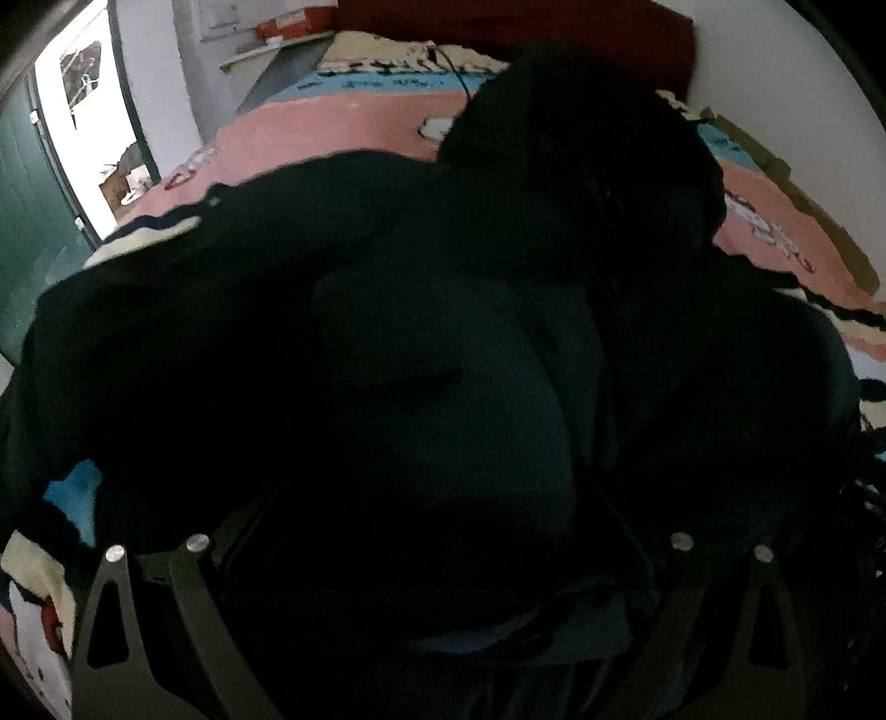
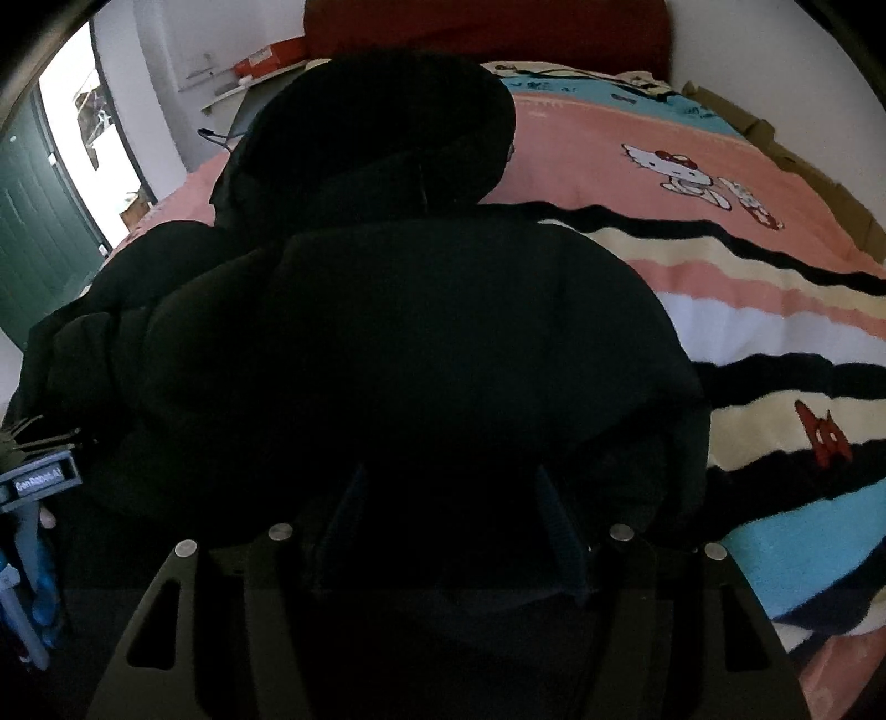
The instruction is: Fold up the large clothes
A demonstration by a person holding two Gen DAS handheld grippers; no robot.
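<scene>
**Black hooded jacket heaped on a cartoon-print bed**

The bed (image 2: 720, 310) fills both views, covered by a blanket (image 2: 637, 183) in pink, cream, white, blue and wavy black stripes with cartoon cat figures. A dark red headboard (image 2: 487, 27) stands against the white wall at its far end.

The black jacket (image 2: 387, 343) lies bunched on the near-left part of the bed, its thick body rising in rounded folds. Its hood (image 2: 382, 138) sits at the far end, toward the headboard. In the left wrist view the same jacket (image 1: 343, 288) spreads across almost the whole frame, with the hood (image 1: 581, 155) up and to the right.

The right gripper (image 2: 448, 531) has its blue-edged fingers (image 2: 559, 526) spread apart, pressed against dark cloth at the jacket's near edge; nothing is clamped between them. The left gripper (image 1: 437, 554) is buried in dark fabric, and its fingertips cannot be made out, so its state cannot be told.

A green door (image 2: 33, 238) stands at the far left.
</scene>
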